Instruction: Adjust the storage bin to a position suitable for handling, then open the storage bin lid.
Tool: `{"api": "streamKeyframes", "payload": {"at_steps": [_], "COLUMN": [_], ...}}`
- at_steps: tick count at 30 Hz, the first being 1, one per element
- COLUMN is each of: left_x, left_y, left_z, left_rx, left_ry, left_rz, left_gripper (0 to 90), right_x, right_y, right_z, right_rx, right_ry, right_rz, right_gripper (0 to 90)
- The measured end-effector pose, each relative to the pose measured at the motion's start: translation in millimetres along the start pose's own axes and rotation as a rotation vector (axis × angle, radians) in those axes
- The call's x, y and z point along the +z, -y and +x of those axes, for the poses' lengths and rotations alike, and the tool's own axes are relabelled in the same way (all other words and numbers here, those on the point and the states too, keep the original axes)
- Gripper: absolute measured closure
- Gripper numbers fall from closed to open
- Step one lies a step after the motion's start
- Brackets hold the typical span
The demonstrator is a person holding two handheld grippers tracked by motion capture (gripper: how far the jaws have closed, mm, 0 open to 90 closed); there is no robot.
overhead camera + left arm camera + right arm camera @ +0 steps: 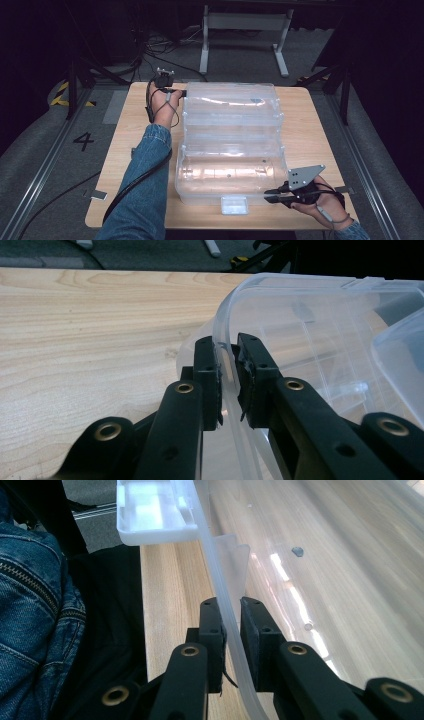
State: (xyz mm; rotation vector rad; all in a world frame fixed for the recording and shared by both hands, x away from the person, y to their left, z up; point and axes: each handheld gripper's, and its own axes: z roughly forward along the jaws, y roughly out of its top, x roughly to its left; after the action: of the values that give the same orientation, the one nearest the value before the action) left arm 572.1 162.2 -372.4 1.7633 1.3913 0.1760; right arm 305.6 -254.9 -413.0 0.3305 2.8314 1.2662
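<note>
A clear plastic storage box (230,172) stands on the wooden table (310,130), its clear lid (230,107) folded open behind it. My left gripper (176,92) is at the lid's far left corner. In the left gripper view its jaws (227,347) are shut on the lid's curved rim (220,325). My right gripper (268,196) is at the box's near right corner. In the right gripper view it (230,605) is shut on the box's front rim (210,550), which runs up to a white latch (150,515).
The white latch (234,205) hangs over the table's near edge. A denim sleeve (145,175) crosses the left side of the table. On the floor behind lie cables (155,55), white frame legs (245,22) and a "4" marking (83,141).
</note>
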Motion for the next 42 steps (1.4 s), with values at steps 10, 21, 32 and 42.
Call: {"api": "streamKeyframes", "payload": {"at_steps": [10,21,32,42], "left_x": [1.0,-62.7,-143.5,-196.1], "left_y": [1.1,7.6,34.2,71.5], "left_z": [2.2,-3.0,-33.7,-43.4], "left_rx": [0.002,0.108,0.244,0.313], "left_ry": [-0.009,-0.015,0.052,0.053], "left_rz": [0.000,-0.160,-0.254,-0.238], "left_gripper": [78.3,51.2,45.7,43.4], "right_x": [0.3,0.3,-24.1,-79.9], "right_y": [0.5,0.9,-12.2,-13.9], "right_z": [0.7,-0.4,-6.1,-25.5], "right_rx": [0.003,0.003,0.028,0.075], "right_ry": [0.002,-0.003,-0.001,0.158], "right_rz": [-0.006,-0.008,-0.124,-0.214], "right_gripper": [80.3,80.2,70.0,67.3]}}
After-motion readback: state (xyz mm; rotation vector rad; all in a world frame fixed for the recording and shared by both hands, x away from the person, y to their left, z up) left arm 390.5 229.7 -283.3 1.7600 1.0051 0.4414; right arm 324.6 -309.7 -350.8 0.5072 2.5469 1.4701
